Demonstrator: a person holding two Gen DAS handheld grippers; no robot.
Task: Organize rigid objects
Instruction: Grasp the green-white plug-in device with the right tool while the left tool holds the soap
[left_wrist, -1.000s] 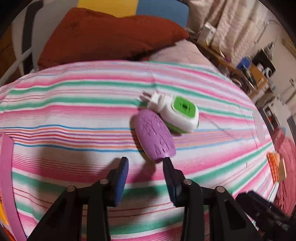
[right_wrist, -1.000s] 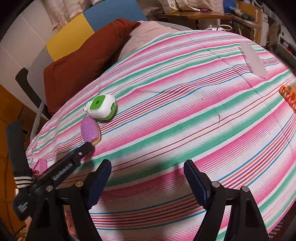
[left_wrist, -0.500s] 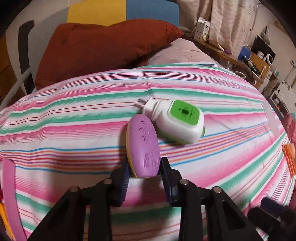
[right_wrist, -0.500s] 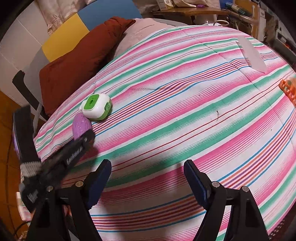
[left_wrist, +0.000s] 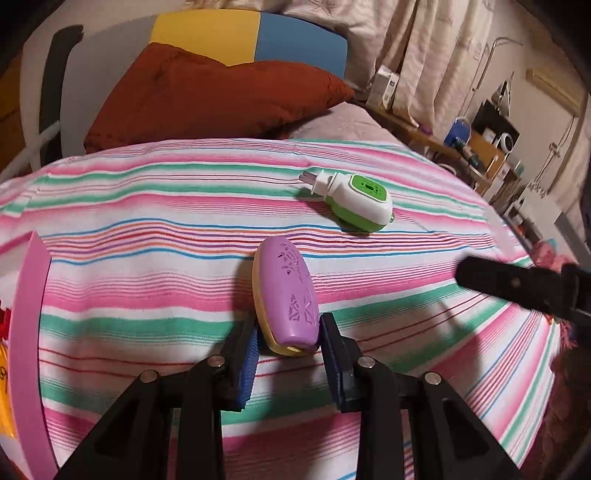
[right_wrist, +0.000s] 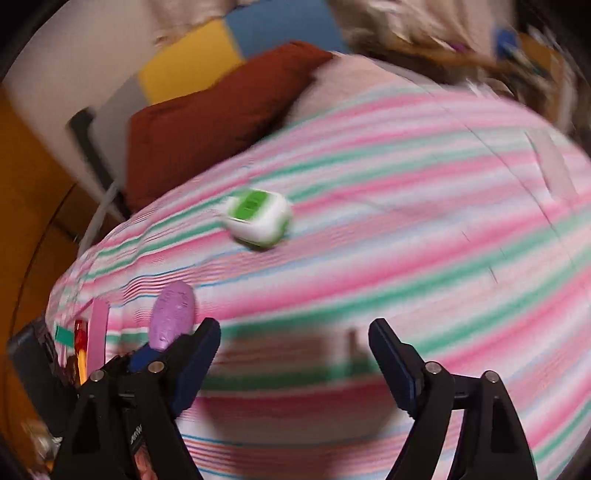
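On the striped bed (left_wrist: 147, 221), the left gripper (left_wrist: 290, 345) closes its jaws on the purple oval case (left_wrist: 288, 291)'s near end; the right gripper (right_wrist: 295, 354) opens its empty jaws near the green-and-white plug-in device (right_wrist: 258, 218).

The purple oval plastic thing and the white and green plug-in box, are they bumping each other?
Apart. In the left wrist view the purple oval plastic case lies nearer the camera, and a band of striped bedspread shows between it and the white and green plug-in box.
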